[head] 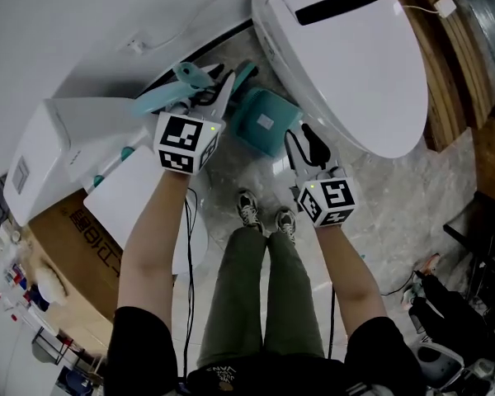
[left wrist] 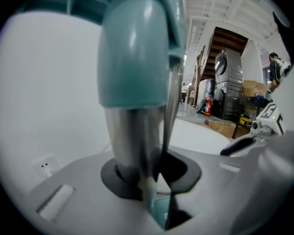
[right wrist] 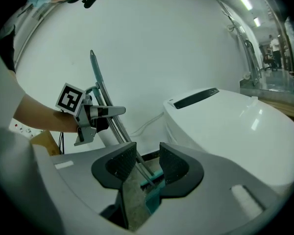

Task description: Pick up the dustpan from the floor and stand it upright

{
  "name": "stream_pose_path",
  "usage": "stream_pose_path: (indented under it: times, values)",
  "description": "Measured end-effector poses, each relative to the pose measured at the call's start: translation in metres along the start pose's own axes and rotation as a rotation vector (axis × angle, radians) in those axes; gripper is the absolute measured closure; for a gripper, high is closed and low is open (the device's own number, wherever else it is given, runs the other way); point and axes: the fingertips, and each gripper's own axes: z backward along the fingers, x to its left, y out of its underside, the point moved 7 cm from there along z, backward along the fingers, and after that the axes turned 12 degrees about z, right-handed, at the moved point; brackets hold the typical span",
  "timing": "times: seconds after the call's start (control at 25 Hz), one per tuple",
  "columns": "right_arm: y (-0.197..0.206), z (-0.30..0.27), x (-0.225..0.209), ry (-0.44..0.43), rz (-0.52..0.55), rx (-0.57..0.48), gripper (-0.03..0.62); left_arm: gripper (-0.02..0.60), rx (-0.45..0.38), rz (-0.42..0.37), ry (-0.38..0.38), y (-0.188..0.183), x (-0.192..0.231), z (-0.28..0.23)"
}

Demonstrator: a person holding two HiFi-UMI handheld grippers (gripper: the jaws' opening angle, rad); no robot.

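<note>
Two tools at work: the left tool (left wrist: 149, 175) grips narrowly on the dustpan's metal handle (left wrist: 132, 131); the right tool (right wrist: 142, 168) stands wide and empty. The dustpan (head: 264, 122) leans beside the toilet (head: 355, 64). Best to raise the handle slowly and seat the pan flat on the floor.

We note a glossy grey marbled stone floor (head: 412, 221), a plain white wall (head: 66, 23), a large white oval lidded fixture (head: 346, 64), a brown cardboard box (head: 70, 250) at left and dark wooden edging (head: 447, 97) at right.

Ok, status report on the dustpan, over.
Left tongs shut on dustpan handle. Right tongs open, empty. Dustpan tilted, not yet upright. Toilet close alongside.
</note>
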Motion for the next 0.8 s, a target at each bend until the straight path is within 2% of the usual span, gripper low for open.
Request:
stream_pose_path:
  times: [0.16,0.36,0.6,0.8]
  values:
    - [-0.012,-0.003,0.000,-0.016,0.015,-0.013,0.468,0.474,0.020,-0.015,0.007,0.007,-0.009,0.008]
    - [-0.017,0.000,0.000,-0.042,0.031,-0.008,0.468,0.472,-0.008,0.009,-0.007,0.016,-0.020,0.020]
    - [-0.017,0.003,-0.001,-0.063,0.045,0.001,0.468,0.451,-0.046,0.050,-0.090,0.030,-0.024,0.034]
    - [-0.014,0.007,-0.002,-0.065,0.040,0.009,0.468,0.450,-0.046,0.035,-0.109,0.036,-0.027,0.047]
